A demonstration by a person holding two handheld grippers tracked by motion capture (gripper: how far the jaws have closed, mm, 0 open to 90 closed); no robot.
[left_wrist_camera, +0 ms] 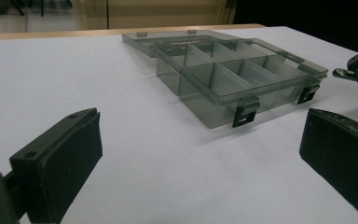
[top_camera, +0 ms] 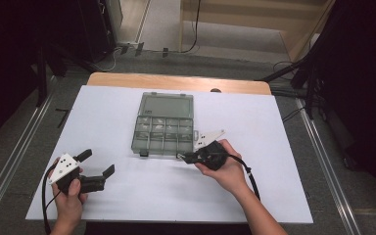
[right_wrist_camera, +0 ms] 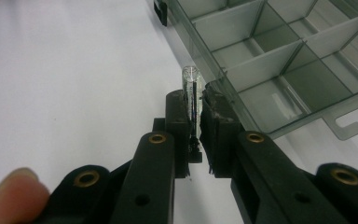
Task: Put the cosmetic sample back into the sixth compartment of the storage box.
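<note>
The right gripper (right_wrist_camera: pixel 195 116) pinched a clear tube (right_wrist_camera: pixel 191 95) beside the open box (top_camera: pixel 162 125); the left gripper (top_camera: pixel 97 164) stood open

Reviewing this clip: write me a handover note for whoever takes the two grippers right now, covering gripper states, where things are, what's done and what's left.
Right gripper: shut on a small clear tube, held just off the near edge of the organiser box, by its right front corner.
Left gripper: open, nothing between its jaws, resting on the white table cover well to the left of the box.
Box: lid folded fully back, compartments exposed; one near the right gripper seems to hold a clear piece already.
Done: tube gripped, box opened.
Left: probably drop the tube into a compartment, then close the lid and latches.
</note>
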